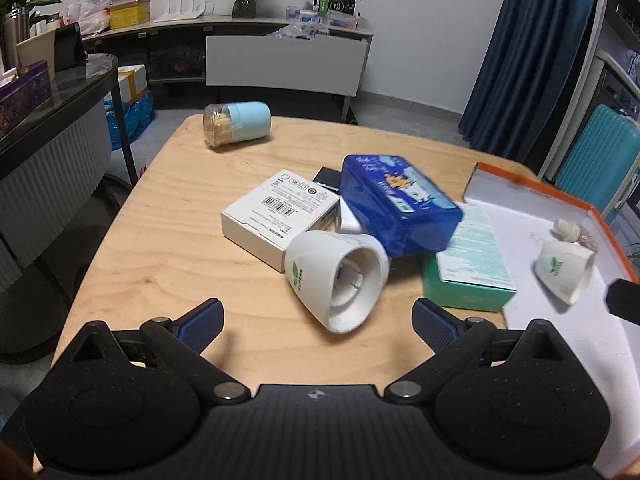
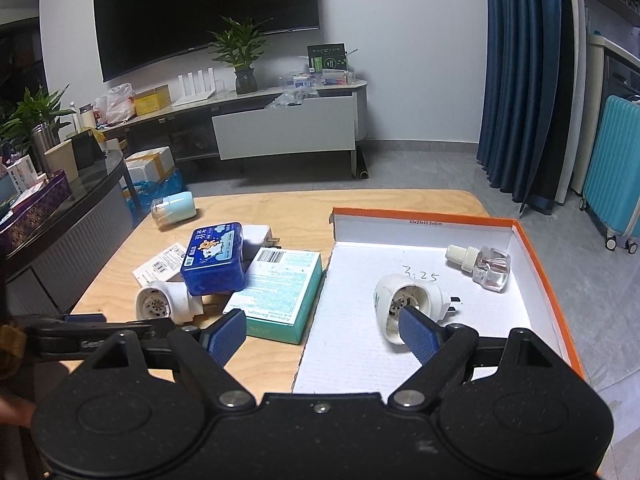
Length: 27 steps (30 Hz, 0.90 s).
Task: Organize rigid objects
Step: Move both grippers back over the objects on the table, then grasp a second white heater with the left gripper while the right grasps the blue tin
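A pile lies on the wooden table [image 1: 160,264]: a white plug-in heater [image 1: 336,280] on its side, a blue plastic case [image 1: 396,200], a white box [image 1: 280,210] and a teal box [image 1: 468,272]. My left gripper [image 1: 318,320] stands open just in front of the white heater, touching nothing. In the right wrist view the orange-rimmed box [image 2: 536,248] holds a second white heater [image 2: 404,300] and a clear refill bottle [image 2: 486,264]. My right gripper [image 2: 326,332] is open above the box's near left edge, with nothing between its fingers.
A light-blue toothpick jar [image 1: 238,122] lies on its side at the table's far left. A white charger [image 2: 256,240] sits behind the blue case. A dark glass-topped counter [image 1: 60,92] stands left of the table; a teal suitcase [image 2: 612,176] stands right.
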### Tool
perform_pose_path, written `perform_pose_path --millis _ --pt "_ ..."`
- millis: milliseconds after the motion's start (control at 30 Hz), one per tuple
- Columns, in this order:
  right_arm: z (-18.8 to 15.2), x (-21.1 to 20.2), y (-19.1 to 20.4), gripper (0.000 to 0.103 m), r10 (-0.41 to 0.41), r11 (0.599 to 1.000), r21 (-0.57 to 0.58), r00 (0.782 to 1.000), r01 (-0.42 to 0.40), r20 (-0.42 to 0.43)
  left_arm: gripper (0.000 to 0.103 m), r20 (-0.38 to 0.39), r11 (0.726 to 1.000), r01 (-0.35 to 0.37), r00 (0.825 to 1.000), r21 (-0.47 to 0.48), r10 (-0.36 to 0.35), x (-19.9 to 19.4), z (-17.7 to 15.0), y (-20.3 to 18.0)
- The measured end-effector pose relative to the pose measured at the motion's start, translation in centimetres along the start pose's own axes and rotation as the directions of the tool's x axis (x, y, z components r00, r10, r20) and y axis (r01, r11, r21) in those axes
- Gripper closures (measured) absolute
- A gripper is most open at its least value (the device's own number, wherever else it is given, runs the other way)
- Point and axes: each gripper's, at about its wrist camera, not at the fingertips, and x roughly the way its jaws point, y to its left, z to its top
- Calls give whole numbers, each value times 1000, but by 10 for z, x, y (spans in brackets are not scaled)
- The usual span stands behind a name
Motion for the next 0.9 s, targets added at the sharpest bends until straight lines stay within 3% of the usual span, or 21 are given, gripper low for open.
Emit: perform_pose_path --millis 367,467,533,567,733,900 --pt "1 12 1 5 8 1000 0 1000 -8 -19 0 14 1000 -17 1000 26 17 30 7 -11" --pt "2 16 3 5 12 1000 -8 1000 -12 -23 6 26 1000 -19 999 20 18 34 7 -13" --pt "4 19 5 5 21 1000 -7 999 -21 -26 18 42 999 -20 999 36 19 34 8 -15" --pt "5 20 6 5 32 999 -7 999 -32 -28 30 52 999 -14 999 42 11 33 9 -15" --pt "22 33 22 3 115 993 -12 993 -115 -24 31 59 998 16 998 55 -20 30 6 -12" --pt "50 70 52 1 189 980 -44 980 -192 -65 31 70 998 25 997 60 -29 27 3 -10"
